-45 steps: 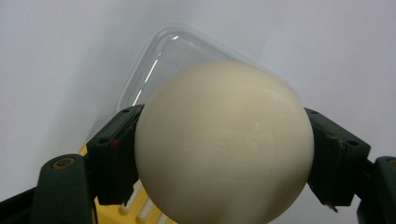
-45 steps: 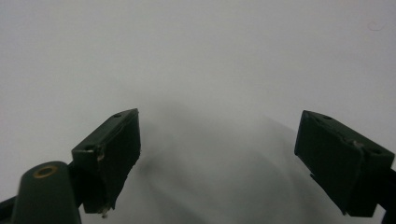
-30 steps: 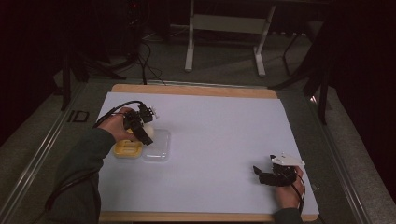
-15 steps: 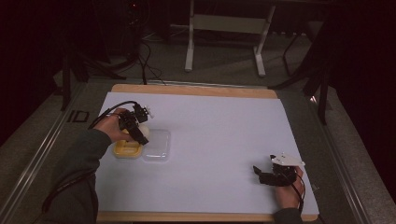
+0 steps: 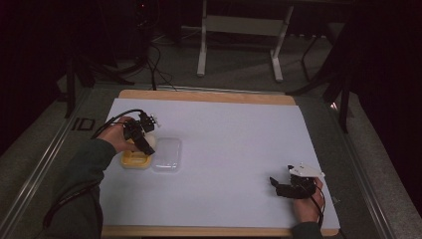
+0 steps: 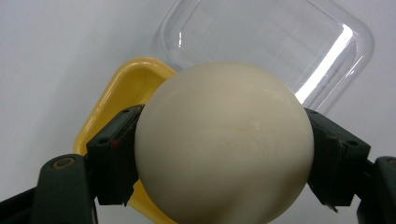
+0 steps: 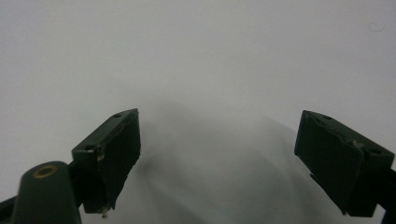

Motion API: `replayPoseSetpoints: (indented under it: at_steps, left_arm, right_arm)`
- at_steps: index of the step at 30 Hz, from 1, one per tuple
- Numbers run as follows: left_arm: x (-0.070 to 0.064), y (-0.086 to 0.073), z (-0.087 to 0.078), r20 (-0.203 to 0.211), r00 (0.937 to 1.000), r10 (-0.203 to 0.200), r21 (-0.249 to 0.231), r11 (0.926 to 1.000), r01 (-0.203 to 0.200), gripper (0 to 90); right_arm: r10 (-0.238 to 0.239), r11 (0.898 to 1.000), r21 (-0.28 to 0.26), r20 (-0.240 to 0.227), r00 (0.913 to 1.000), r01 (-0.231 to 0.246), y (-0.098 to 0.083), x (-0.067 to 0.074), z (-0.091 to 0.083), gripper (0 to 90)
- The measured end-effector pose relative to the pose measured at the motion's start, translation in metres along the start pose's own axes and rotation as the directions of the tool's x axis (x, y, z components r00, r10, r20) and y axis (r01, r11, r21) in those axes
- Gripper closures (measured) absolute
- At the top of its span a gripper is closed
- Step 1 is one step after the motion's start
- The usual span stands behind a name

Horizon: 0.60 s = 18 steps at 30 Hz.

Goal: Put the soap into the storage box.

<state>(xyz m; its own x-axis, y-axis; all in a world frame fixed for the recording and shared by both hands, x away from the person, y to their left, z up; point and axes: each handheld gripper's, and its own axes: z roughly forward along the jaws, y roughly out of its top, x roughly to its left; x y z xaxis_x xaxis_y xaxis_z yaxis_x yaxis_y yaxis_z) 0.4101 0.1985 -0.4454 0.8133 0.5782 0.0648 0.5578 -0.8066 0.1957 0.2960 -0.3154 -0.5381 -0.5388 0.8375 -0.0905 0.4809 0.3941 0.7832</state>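
A cream-white ball (image 6: 223, 140) sits clamped between the jaws of my left gripper (image 6: 223, 154), shut on it above a yellow container (image 6: 122, 95). In the high view the left gripper (image 5: 148, 144) hangs over the yellow container (image 5: 132, 161) at the table's left, with the ball (image 5: 150, 141) at its tip. A clear plastic lid (image 5: 167, 155) lies right of the container, also seen behind the ball as the lid (image 6: 280, 44). My right gripper (image 5: 277, 184) rests near the front right, jaws wide open over bare white surface (image 7: 219, 154).
The white mat (image 5: 234, 144) covers a wooden-edged table (image 5: 209, 95). A metal stand (image 5: 239, 30) and cables (image 5: 154, 55) lie on the floor behind. A cable (image 5: 112, 122) trails from the left gripper.
The left gripper with the ball has shifted slightly left and down over the yellow container. The right gripper has stayed put.
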Motion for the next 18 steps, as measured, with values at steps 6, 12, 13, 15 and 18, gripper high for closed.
replayPoseSetpoints:
  at_steps: [6, 12, 13, 15, 18]
  left_arm:
    - [0.0018, -0.0008, 0.0032, -0.007, 0.9999, -0.013, 0.001, 0.9999, 0.013, 22.8]
    - [0.0043, -0.0029, 0.0074, -0.013, 0.9995, -0.030, 0.003, 0.9996, 0.030, 22.8]
    - [0.0052, -0.0034, 0.0080, -0.014, 0.9994, -0.031, 0.005, 0.9995, 0.031, 22.8]
    - [0.0064, -0.0047, 0.0091, -0.016, 0.9991, -0.040, 0.004, 0.9992, 0.040, 22.8]
    - [0.0074, -0.0063, 0.0099, -0.021, 0.9990, -0.041, 0.007, 0.9991, 0.041, 22.8]
  right_arm:
    - [-0.005, 1.000, 0.000, 0.000, 1.0000, 0.005, 0.0000, 0.0002, 0.0000, 14.3]
    - [-0.005, 1.000, 0.000, 0.001, 1.0000, 0.005, 0.0000, 0.0003, -0.0001, 14.3]
    - [-0.005, 1.000, 0.000, 0.001, 1.0000, 0.005, 0.0000, 0.0003, 0.0000, 14.3]
    - [-0.006, 1.000, 0.000, 0.001, 1.0000, 0.006, 0.0000, 0.0003, 0.0000, 14.3]
    - [-0.005, 1.000, 0.001, 0.000, 1.0000, 0.005, 0.0000, 0.0005, 0.0000, 14.3]
